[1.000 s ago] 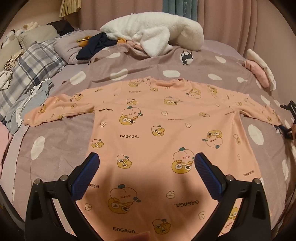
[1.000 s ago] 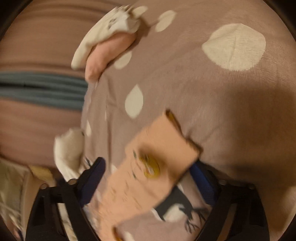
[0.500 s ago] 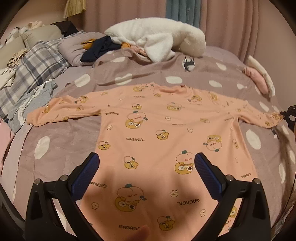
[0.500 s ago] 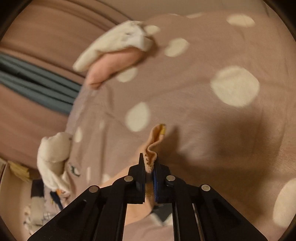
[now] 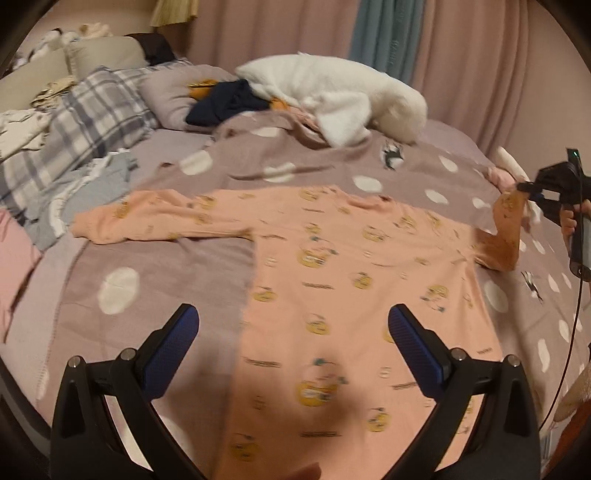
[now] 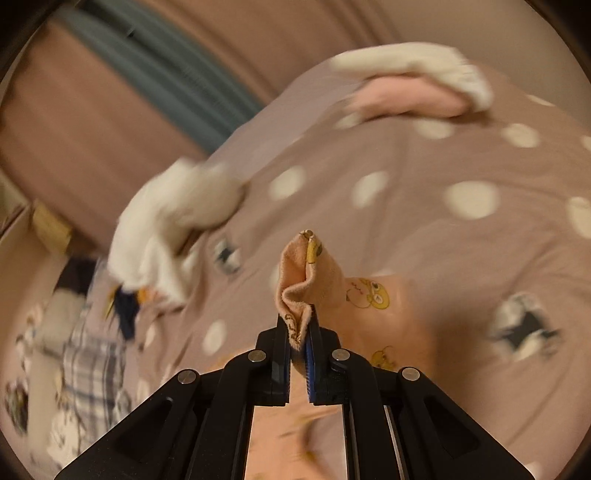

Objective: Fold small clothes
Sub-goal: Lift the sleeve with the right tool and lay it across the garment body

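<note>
Two grippers over a bed (image 5: 155,266), dotted mauve cover, pink curtains (image 5: 280,33) behind. Right gripper (image 6: 300,328) clamped on the cuff (image 6: 303,295) of the peach shirt (image 5: 332,280), sleeve raised off the cover. Left gripper (image 5: 293,328) wide open, empty, above the shirt's lower body. Shirt lies flat, other sleeve (image 5: 159,218) outstretched.

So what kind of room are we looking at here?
Most likely a bedroom: a bed with a dotted mauve cover, a plaid pillow among piled clothes at its head, and pink curtains behind. A peach shirt lies spread on the bed for folding.
</note>
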Motion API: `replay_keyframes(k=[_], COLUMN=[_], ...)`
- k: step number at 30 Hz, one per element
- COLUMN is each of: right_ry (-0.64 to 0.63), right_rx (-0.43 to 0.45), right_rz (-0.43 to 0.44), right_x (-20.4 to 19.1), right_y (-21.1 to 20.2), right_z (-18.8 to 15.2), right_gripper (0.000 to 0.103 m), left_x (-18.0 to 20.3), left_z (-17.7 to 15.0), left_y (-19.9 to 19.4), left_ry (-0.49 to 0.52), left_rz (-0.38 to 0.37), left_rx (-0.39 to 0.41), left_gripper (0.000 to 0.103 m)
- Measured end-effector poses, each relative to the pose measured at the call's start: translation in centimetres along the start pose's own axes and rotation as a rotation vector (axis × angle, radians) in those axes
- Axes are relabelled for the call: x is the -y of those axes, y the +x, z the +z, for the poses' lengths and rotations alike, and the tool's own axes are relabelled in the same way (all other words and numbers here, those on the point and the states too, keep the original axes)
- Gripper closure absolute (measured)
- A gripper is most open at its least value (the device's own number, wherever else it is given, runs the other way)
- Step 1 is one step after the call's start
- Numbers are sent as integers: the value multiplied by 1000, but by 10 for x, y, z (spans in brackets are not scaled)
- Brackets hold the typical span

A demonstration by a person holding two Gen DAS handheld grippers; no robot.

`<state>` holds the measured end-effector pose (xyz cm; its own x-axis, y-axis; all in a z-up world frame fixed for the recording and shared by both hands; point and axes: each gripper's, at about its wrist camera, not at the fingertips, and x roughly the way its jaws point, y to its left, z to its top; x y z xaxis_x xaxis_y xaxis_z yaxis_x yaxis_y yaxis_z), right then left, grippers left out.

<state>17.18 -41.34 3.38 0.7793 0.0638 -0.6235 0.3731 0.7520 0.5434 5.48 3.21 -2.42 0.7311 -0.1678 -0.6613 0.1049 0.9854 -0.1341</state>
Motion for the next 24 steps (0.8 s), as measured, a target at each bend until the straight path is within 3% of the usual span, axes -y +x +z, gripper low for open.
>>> replay_keyframes(k=[7,10,14,16,18,20,21,22,24], right_ry=[-158,-190,-276,-312,-353,-332,-304,-275,-260], right_rx=[-144,-224,-333,-373,-469,-583,-626,-644,-605], right_rz=[69,98,75,66,67,93,143,196,278], right_x=[-118,-157,-197,-205,-213,-214,-214,-214,-218], right_y=[76,113,155,165,180,189,189,185,165], right_z=[-60,-94,-145,-161,-182,-195,-200,-201,-203], right_gripper=[94,94,94,94,94,83,71,63,59], left_x=[-52,-74,-114,-132,-148,-158,-160,-161,-157], left_z=[5,4,3,0,-3,-5,-6,-5,-5], left_y=[-16,-19,-23,-25,-27,-31,-35,-38,-47], left_ry=[-118,-136,-233,-287,-337,-373,-382,-383,-349], left_rz=[4,54,164,180,180,202,216,225,235], left_rx=[34,36,57,64,56,44,57,68,84], left_gripper=[1,0,1,1,1,1,1,1,1])
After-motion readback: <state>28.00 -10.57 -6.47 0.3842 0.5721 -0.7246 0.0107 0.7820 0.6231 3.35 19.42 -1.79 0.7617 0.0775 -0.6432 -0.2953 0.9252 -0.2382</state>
